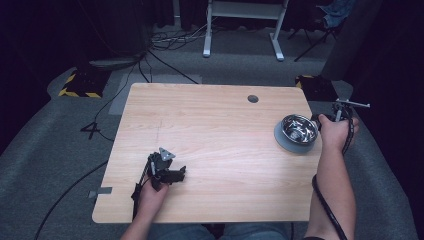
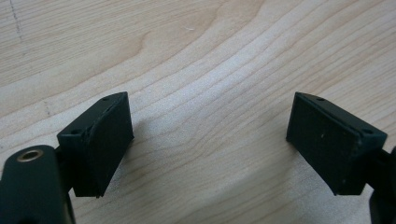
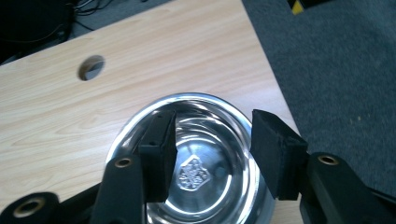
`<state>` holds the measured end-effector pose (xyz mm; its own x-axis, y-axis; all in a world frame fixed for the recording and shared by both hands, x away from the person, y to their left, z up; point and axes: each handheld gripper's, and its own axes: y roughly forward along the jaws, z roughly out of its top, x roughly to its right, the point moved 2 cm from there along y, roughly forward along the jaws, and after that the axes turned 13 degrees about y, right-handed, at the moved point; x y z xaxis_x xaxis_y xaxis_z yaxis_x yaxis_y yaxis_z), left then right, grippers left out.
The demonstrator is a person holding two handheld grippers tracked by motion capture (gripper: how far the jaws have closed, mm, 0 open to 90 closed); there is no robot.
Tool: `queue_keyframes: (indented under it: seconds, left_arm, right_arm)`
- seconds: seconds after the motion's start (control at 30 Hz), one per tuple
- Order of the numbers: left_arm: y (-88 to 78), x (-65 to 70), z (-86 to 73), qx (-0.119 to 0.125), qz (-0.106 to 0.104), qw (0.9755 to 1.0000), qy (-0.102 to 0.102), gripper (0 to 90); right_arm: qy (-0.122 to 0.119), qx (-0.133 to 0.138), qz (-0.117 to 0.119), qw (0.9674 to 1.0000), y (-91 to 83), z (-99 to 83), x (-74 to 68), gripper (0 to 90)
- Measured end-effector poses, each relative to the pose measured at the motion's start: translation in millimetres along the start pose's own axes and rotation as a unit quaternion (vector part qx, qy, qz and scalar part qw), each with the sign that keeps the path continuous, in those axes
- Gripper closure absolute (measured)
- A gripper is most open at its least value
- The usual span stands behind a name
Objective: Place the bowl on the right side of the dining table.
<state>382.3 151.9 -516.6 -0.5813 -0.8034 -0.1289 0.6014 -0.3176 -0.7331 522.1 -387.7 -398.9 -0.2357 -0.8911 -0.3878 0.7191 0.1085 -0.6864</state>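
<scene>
Showing: one moment of a tabletop handling exercise, with a person working two hand-held grippers at a wooden table (image 1: 200, 120).
Steel bowl (image 1: 299, 129): sitting on its grey rubber base (image 1: 285, 141) near the table's right edge, upright and with nothing lying inside it; an embossed mark is showing on its floor in the right gripper view.
Right gripper (image 3: 212, 154): hovering above the bowl (image 3: 205, 158) with its jaws spread; no pad is pressing on the rim, and nothing is being pinched between them.
Right hand (image 1: 336, 131): holding that gripper just beyond the bowl's right side, at the table's edge.
Left gripper (image 2: 210, 140): resting low over bare wood near the front left of the table, jaws standing wide apart and gripping nothing.
Step in hand: judging from the freed rim, the bowl is sitting released at this spot, and the right gripper is clearing it.
Next move: probably calling for the right gripper to draw away without clipping the rim, since a knock could slide the bowl toward the nearby edge.
</scene>
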Motion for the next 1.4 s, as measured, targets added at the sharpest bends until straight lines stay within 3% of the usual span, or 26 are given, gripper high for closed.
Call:
queue_keyframes:
  seconds: [0.07,0.1,0.33,0.73,1.03,1.4]
  left_arm:
    - [-0.1,-0.1,0.0,0.000,0.001,1.0000,0.000,14.6]
    - [0.0,-0.2,0.0,0.000,0.001,1.0000,0.001,14.6]
    - [0.0,0.0,0.0,0.000,0.001,1.0000,0.000,14.6]
    - [0.0,0.1,0.0,-0.001,0.000,1.0000,0.000,14.6]
    - [-0.1,0.0,0.0,0.000,0.001,1.0000,0.000,14.6]
    - [0.1,0.3,0.1,-0.001,-0.002,1.0000,-0.001,14.6]
  right_arm:
    - [0.001,0.001,0.003,1.0000,-2.5,0.5,-2.8,51.3]
    - [-0.019,0.008,0.013,0.9997,-9.7,2.9,-8.7,51.3]
    - [-0.043,0.014,0.033,0.9985,-30.0,5.4,-24.4,51.1]
    - [-0.090,0.025,0.074,0.9929,-60.9,-1.2,-54.3,50.6]
    - [-0.131,0.024,0.106,0.9854,-76.1,-16.0,-81.0,50.5]
    - [-0.174,0.012,0.136,0.9753,-86.9,-48.0,-98.8,50.2]
